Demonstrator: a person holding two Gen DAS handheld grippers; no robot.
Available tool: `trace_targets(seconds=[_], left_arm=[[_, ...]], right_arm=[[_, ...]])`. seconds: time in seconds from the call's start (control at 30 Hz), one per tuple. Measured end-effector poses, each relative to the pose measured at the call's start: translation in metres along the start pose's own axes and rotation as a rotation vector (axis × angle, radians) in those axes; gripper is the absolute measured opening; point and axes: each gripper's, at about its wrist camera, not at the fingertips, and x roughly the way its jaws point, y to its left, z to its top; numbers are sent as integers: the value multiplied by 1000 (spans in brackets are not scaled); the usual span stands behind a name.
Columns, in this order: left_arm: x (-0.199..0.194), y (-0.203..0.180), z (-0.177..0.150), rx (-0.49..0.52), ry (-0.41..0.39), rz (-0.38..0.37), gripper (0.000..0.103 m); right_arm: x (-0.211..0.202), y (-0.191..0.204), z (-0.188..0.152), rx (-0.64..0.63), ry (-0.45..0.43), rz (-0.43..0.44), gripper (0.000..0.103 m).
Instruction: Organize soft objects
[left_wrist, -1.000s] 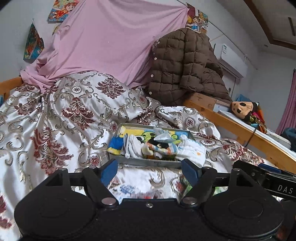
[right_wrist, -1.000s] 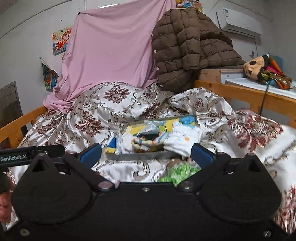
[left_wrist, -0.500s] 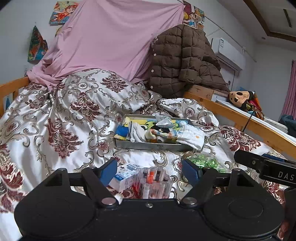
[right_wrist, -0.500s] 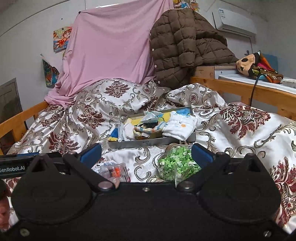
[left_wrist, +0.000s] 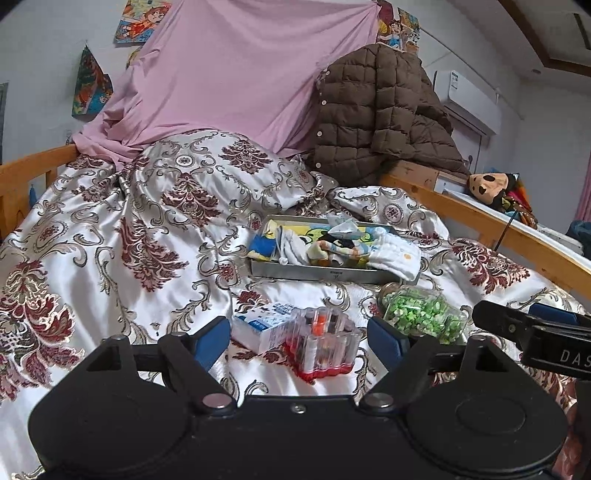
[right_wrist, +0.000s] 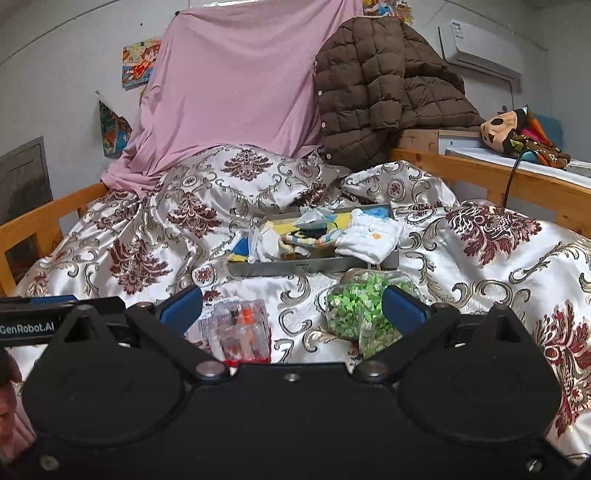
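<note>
clear case (right_wrist: 242, 330): base hidden behind right gripper body | white box (left_wrist: 260, 325): near end covered by case | tray (left_wrist: 314, 271): floor buried under cloths | jar (right_wrist: 358, 312): 6 o'clock end behind gripper | plush toy (left_wrist: 491, 186): 3 o'clock, body unclear

Right gripper (right_wrist: 291, 308) fingers spread wide, holding nothing, above the quilt (right_wrist: 480, 251). Metal tray (right_wrist: 314, 265) of small cloth items (right_wrist: 369, 236) lies ahead. Jar of green pieces (right_wrist: 356, 306) sits just before it.

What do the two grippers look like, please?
Both are matte black, with two round discs, silver screws and blue fingertip pads. The left gripper carries white "GenRobot.AI" lettering on its side; the right gripper shows white "DAS" letters.
</note>
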Motion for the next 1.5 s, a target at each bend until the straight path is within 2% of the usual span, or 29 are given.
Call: trace_targets(seconds=[0.63,0.9,1.07,1.5], left_arm=[[8,4,-16,4,61,48,85],[15,2,-22,21,93,73,87],[18,4,-25,12,108,96,95],[21,1,-31,41,125,132,102]], right_arm=[[9,-1,-13,-17,33,7,102],[21,-1,-22,-17,83,14,102],[29,-4,-28,-10,115,-10,102],[39,2,-39,-44,165,-33,102]])
